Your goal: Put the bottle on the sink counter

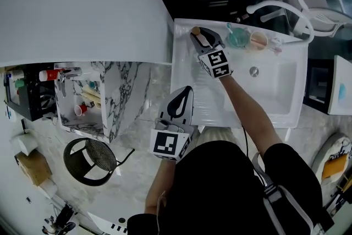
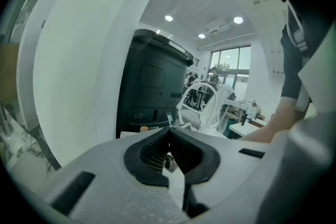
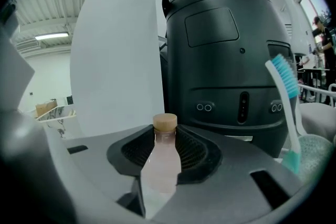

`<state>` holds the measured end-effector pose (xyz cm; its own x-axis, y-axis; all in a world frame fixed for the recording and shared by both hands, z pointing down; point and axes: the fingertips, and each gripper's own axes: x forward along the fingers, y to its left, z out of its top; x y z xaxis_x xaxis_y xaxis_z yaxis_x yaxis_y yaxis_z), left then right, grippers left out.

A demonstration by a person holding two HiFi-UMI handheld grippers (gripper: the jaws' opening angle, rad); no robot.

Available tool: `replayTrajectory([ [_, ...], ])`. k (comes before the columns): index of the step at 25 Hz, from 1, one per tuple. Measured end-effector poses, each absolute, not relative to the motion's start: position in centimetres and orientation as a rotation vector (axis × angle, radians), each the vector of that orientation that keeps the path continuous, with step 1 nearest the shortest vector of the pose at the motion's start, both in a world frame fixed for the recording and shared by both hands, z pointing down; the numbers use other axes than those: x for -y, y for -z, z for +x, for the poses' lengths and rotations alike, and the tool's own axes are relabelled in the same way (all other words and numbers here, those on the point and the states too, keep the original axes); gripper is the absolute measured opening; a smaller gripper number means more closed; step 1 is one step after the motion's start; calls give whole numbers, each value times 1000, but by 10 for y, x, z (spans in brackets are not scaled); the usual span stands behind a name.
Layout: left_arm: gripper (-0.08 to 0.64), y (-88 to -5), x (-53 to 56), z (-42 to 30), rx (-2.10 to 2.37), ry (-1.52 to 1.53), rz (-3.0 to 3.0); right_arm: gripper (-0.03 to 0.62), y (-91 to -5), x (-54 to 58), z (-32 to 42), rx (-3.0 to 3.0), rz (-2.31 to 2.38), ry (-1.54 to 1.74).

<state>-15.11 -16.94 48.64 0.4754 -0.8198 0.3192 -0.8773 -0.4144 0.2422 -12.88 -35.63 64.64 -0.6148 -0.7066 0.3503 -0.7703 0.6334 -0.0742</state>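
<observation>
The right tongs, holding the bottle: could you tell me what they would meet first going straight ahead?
Most likely the black machine straight ahead; depth is unclear, so the rear edge of the sink counter could come first.

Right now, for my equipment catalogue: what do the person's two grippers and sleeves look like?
The left gripper and right gripper are grey shells with black ribbed pads; each bears a cube with black-and-white square markers. The person wears a black short-sleeved top.

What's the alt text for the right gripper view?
The right tongs grip a pale pink bottle with a tan cap, upright. Behind it stands a black rounded appliance; a teal-bristled toothbrush rises at the right.
</observation>
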Motion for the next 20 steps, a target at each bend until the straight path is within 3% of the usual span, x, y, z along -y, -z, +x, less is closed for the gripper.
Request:
replayTrajectory([
  [20, 17, -490, 169, -153, 1445, -233, 2337, 132, -655, 363, -136, 2576, 1153, -235],
])
